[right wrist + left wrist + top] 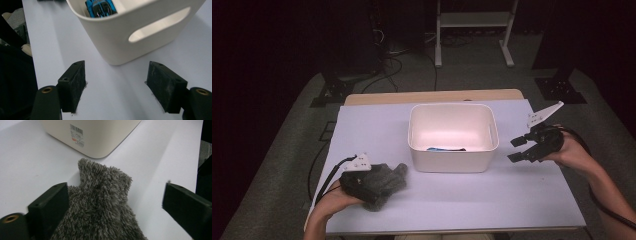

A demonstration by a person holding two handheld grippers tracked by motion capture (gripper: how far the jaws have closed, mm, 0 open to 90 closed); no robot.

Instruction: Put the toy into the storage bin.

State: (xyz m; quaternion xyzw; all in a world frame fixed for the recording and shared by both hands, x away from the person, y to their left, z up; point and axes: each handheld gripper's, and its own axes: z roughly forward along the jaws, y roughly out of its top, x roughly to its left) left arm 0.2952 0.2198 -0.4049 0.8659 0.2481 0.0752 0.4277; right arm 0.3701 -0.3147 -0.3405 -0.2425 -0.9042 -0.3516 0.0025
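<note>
The grey fuzzy cloth (382, 184) lies crumpled on the table, just left of the white bin's (452, 162) near left corner and not touching it. Its pile is shaggy and mottled dark grey. One rounded lobe (100, 173) points toward the bin's corner, while the wider bulk spreads away from the bin, bunched and uneven.

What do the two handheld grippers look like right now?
Both the left gripper and right gripper are black, with two blocky black jaws, brass-coloured screw inserts at the jaw bases, a pale three-cornered plate on top and a trailing black cable. The person's forearms are bare.
</note>
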